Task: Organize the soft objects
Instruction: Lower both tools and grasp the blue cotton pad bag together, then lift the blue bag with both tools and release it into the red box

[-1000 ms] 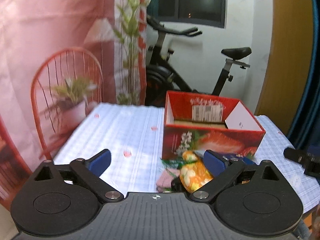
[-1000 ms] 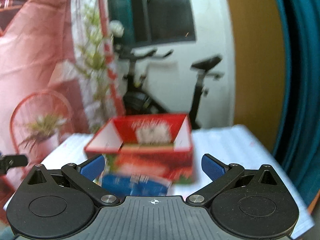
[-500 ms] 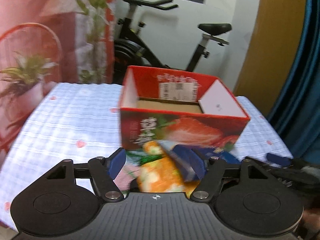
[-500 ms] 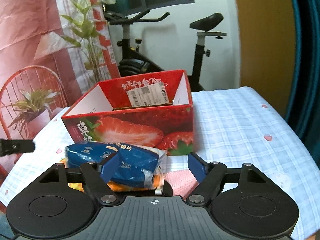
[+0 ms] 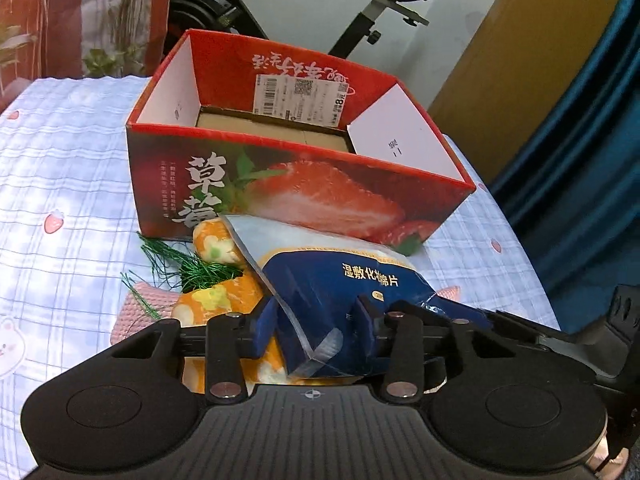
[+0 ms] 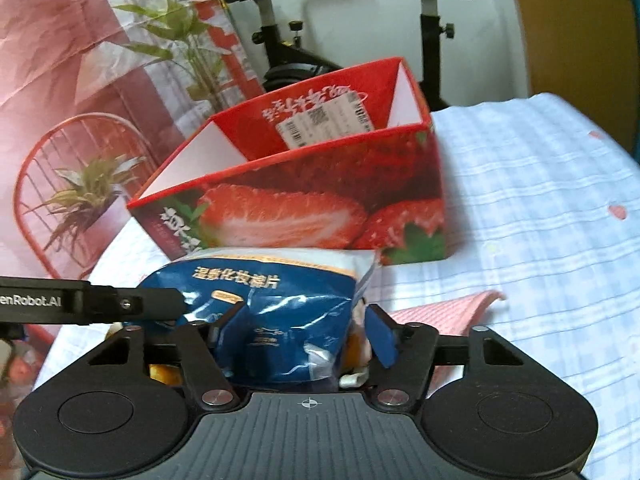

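A blue and white bag of cotton pads (image 5: 360, 280) (image 6: 256, 292) lies in front of the open red strawberry box (image 5: 304, 196) (image 6: 304, 216), on top of an orange flowered plush carrot (image 5: 216, 300) with green leaves. A pink knitted cloth (image 5: 136, 312) (image 6: 440, 312) lies under them. My left gripper (image 5: 314, 324) is closing on the bag's near left corner, and both pads touch it. My right gripper (image 6: 304, 332) is closing around the bag's other end: the left pad is against it, while a gap shows beside the right pad. The box holds nothing visible.
A checked tablecloth with small strawberries (image 5: 60, 168) covers the table. An exercise bike (image 6: 288, 52) stands behind the box. A pink printed backdrop (image 6: 60, 80) hangs at the left, a blue curtain (image 5: 592, 152) at the right.
Both grippers have sunk, tilted down and come in on the blue bag from either end. Their jaws have narrowed from wide open to close around it.
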The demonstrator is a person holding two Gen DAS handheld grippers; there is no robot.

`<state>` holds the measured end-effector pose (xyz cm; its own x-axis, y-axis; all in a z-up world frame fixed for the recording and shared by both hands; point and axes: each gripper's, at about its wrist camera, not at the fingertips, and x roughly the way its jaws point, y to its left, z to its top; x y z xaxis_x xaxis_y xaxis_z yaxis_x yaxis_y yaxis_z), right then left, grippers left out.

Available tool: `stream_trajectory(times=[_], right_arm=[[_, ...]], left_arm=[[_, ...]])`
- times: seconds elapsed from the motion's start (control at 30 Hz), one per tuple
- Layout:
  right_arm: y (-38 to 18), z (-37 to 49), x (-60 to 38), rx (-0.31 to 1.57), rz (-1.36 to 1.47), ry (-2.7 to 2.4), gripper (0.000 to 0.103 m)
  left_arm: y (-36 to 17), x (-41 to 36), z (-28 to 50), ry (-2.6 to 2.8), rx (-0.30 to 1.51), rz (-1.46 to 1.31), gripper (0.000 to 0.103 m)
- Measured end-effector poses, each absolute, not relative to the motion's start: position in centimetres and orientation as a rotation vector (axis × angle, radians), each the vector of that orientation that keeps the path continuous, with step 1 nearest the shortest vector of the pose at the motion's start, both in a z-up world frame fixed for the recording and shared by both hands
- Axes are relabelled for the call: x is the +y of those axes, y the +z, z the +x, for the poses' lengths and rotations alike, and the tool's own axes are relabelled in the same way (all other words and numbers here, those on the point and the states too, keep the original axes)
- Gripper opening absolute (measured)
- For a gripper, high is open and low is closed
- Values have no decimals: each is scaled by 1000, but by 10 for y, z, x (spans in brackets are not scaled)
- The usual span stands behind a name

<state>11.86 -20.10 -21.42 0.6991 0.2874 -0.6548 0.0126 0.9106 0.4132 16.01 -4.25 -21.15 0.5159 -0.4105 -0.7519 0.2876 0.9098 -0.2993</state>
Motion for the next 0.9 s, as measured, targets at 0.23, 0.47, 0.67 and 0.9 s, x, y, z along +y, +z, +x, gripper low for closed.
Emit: stream_trajectory(times=[0.23,0.47,0.67,0.9], right_arm=[[-219,127,-200,774,407,202,56],[-218,131,-198,780,407,213,48],[-181,115,-197,710,350,244,47],[-126,112,-199,575,297,290,47]], left_arm=[[-218,-38,173,-449,994,-175,47],[-208,-45,174,-498,973,-140,44],[-175,-37,162,-550,888,-144,44],[-124,-33,164,-577,725,-117,44]])
